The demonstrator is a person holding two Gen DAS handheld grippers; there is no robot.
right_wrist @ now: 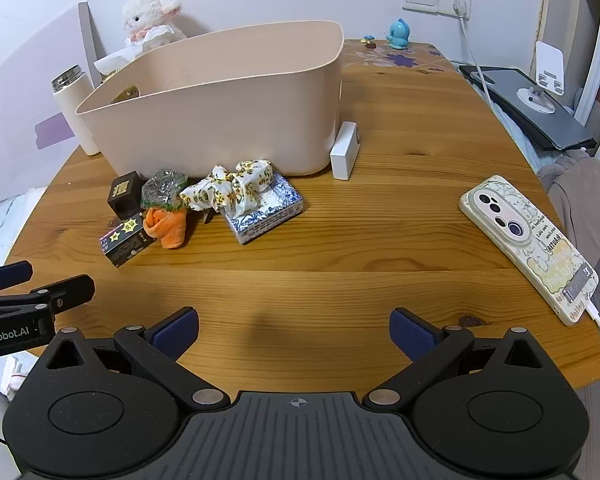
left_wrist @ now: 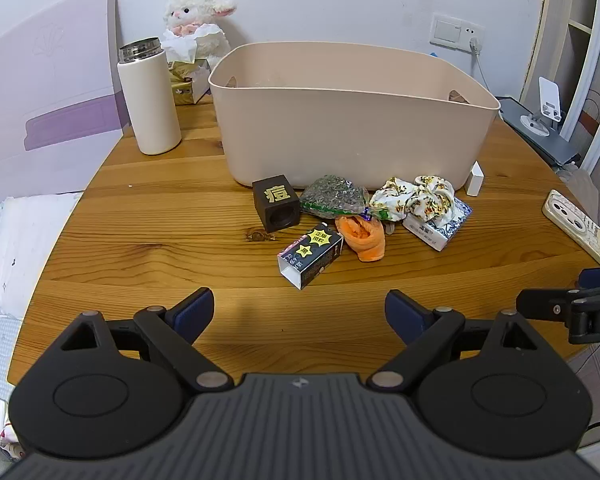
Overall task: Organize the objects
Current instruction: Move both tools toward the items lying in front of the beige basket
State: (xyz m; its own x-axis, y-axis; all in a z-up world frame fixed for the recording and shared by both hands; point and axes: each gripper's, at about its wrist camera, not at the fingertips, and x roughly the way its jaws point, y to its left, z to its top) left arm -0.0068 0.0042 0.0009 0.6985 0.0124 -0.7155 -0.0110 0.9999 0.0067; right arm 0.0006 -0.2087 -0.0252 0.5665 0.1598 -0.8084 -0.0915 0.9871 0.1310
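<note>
Left gripper (left_wrist: 299, 312) and right gripper (right_wrist: 294, 330) jaws spread, glossy carton (left_wrist: 311, 255), smooth beige tub (left_wrist: 352, 136).

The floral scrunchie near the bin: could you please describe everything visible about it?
The scrunchie is gathered white fabric printed with small yellow-orange flowers, bunched and crumpled rather than round. It lies on the wooden table just before the beige bin, draped partly over the blue-and-white patterned box. Neither gripper touches it.
</note>
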